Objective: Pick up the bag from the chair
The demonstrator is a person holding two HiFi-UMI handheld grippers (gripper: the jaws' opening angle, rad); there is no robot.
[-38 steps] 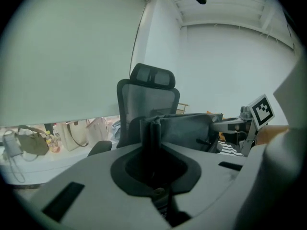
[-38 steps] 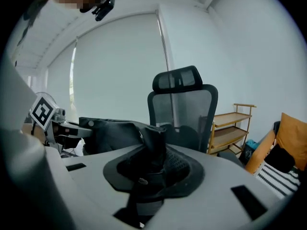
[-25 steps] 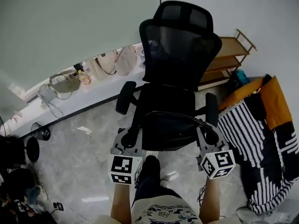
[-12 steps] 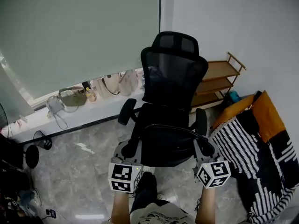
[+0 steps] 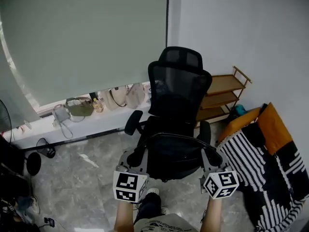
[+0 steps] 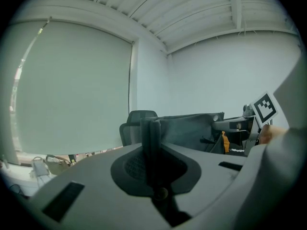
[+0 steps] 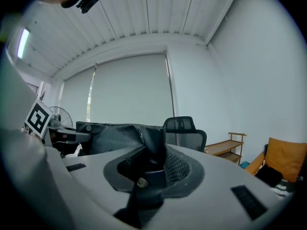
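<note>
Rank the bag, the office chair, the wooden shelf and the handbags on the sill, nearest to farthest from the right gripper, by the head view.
1. bag: held by the right gripper, on its left.
2. office chair: straight ahead, behind the bag.
3. wooden shelf: farther back, right of the chair.
4. handbags: far back, on the left.

Office-like room: mesh swivel chair (image 5: 178,88), drawn roller blind (image 5: 87,42), low wooden shelf (image 5: 220,92)

The black bag (image 5: 176,154) hides the chair's (image 5: 179,79) seat and blends into it, the striped cushion (image 5: 256,173) runs off the right edge, and the small things (image 5: 79,108) on the window ledge (image 5: 111,119) are too small to identify.
</note>
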